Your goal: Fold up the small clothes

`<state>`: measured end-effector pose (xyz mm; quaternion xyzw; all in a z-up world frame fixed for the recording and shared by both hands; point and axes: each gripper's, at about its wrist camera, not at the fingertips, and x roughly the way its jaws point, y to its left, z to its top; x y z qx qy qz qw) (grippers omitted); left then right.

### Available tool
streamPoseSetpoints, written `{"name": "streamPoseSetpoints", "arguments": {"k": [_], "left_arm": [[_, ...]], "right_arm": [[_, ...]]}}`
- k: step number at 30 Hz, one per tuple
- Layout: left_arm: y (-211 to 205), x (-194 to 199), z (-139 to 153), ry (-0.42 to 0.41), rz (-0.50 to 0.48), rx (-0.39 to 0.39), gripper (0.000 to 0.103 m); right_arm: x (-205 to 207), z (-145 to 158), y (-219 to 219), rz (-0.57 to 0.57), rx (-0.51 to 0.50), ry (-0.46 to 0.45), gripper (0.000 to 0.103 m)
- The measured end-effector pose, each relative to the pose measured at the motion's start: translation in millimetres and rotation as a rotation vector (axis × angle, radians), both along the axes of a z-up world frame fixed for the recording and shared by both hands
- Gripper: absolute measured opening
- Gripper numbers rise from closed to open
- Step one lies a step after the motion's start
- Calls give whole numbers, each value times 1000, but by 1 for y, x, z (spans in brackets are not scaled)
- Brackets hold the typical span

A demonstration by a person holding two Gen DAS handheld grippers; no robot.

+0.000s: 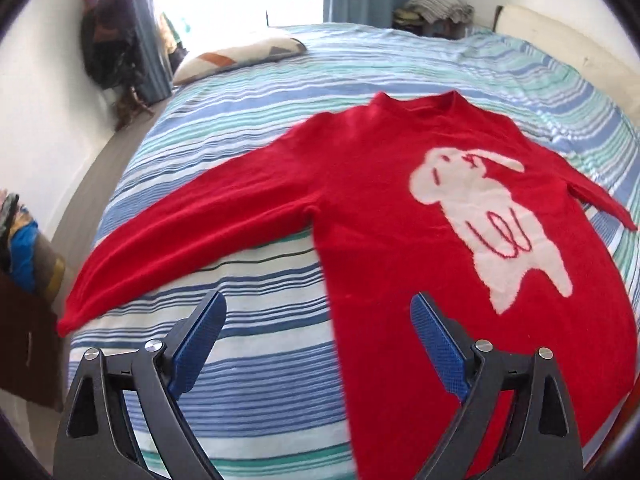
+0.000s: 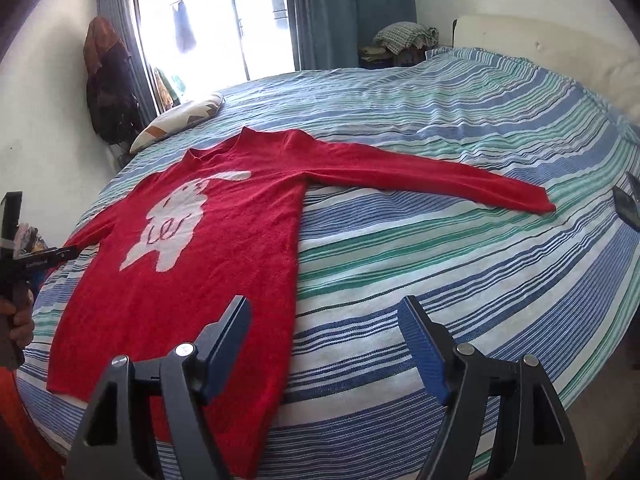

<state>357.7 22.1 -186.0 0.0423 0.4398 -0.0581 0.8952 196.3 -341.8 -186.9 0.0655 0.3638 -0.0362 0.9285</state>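
A red sweater (image 1: 380,200) with a white animal figure lies flat, front up, on the striped bed, both sleeves spread out. It also shows in the right wrist view (image 2: 224,248). My left gripper (image 1: 318,312) is open and empty, above the sweater's left side near the hem. My right gripper (image 2: 324,316) is open and empty, above the sweater's right side edge near the hem. The left gripper also shows at the left edge of the right wrist view (image 2: 60,256), beside the left sleeve.
The bed (image 2: 440,260) has a blue, green and white striped sheet. A patterned pillow (image 1: 240,56) lies at its far left corner. Piled clothes (image 1: 436,12) sit beyond the far end. Clothes hang on the left wall (image 1: 112,40). A dark object (image 2: 626,208) lies at the right edge.
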Motion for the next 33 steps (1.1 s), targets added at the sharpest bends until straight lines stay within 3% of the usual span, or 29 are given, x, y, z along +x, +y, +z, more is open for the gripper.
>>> {"name": "streamPoseSetpoints", "arguments": {"k": [3, 4, 6, 13, 19, 24, 29, 33], "left_arm": [[-6, 23, -43, 84, 25, 112, 103], [-3, 22, -55, 93, 22, 110, 103], [5, 18, -56, 33, 51, 51, 103], [6, 13, -54, 24, 49, 36, 103], [7, 19, -57, 30, 48, 20, 103], [7, 19, -57, 31, 48, 20, 103], [8, 20, -56, 32, 48, 19, 103], [8, 20, -56, 32, 48, 19, 103]], "right_arm": [[-4, 9, 5, 1, -29, -24, 75], [-5, 15, 10, 3, -52, -30, 75], [-5, 29, 25, 16, -85, -32, 75], [35, 47, 103, 90, -9, -1, 83], [93, -2, 149, 32, -94, 41, 83], [119, -55, 142, -56, -47, 160, 83], [126, -63, 138, -84, -64, 204, 100], [130, -74, 142, -93, -105, 222, 103]]}}
